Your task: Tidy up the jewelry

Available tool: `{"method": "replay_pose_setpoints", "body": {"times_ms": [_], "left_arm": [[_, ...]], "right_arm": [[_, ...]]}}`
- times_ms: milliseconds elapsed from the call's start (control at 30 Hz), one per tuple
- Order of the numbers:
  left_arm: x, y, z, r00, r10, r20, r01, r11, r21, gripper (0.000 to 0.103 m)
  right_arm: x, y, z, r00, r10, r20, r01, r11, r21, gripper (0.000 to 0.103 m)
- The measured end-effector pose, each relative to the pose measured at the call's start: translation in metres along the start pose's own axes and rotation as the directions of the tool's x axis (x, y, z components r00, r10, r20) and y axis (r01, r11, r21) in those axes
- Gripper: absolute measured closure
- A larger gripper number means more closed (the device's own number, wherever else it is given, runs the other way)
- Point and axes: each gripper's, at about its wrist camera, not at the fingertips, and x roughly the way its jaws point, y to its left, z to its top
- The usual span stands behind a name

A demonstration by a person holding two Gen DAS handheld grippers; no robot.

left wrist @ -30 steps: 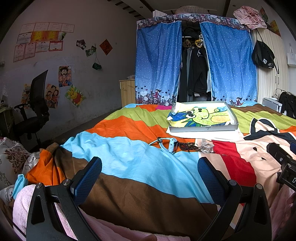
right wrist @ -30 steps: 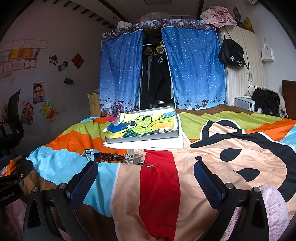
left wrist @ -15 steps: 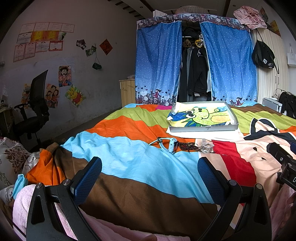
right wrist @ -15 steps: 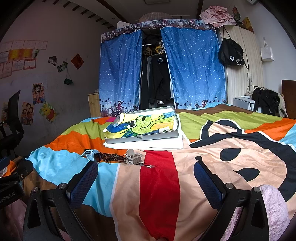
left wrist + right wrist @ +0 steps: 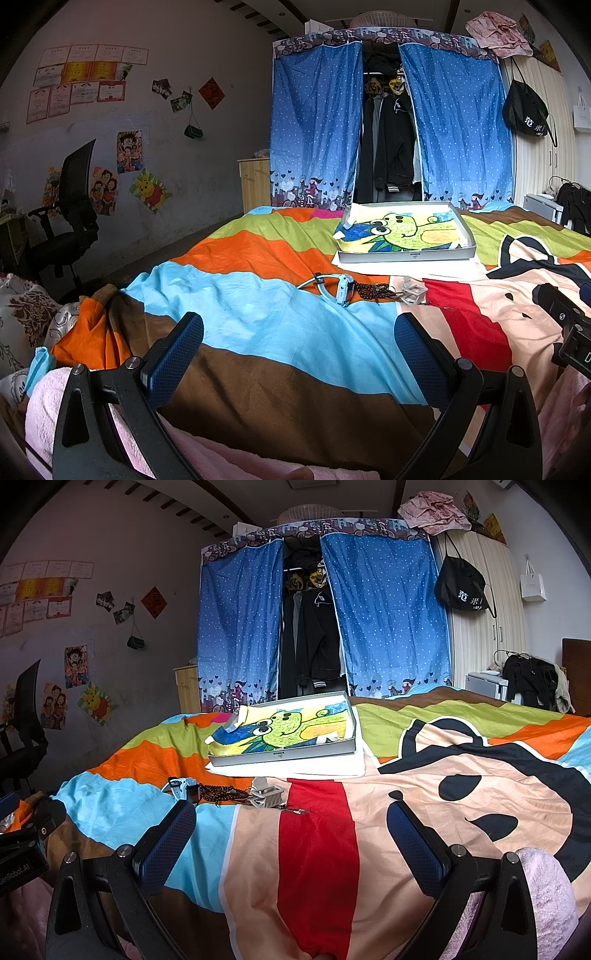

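Nearest, the left gripper [image 5: 298,343] is hovering low over the bed with its blue-padded fingers spread wide apart and nothing between them; the right gripper [image 5: 291,829] is doing the same to its right. Under both, a striped quilt [image 5: 258,321] is covering the bed in brown, light-blue, orange and green bands. Farther on, the jewelry is lying in a row on the quilt: a light-blue watch [image 5: 341,290], dark wooden bead bracelets [image 5: 373,291] touching it, and a clear hair claw clip [image 5: 266,794] just right of the beads. Beyond them a shallow grey tray [image 5: 406,254] lined with a cartoon drawing is sitting on white paper. At the far wall, blue dotted curtains [image 5: 317,125] are hanging parted around dark clothes.
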Motion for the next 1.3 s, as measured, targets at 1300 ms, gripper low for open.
{"method": "replay_pose_setpoints", "body": {"times_ms": [1300], "left_arm": [[0.059,0.007,0.011,0.968,-0.088,-0.235,0.079,0.996,-0.046,0.002]], "right_arm": [[0.036,-0.02,0.012,0.979,0.129,-0.156,-0.115,0.989,0.095,0.0]]}}
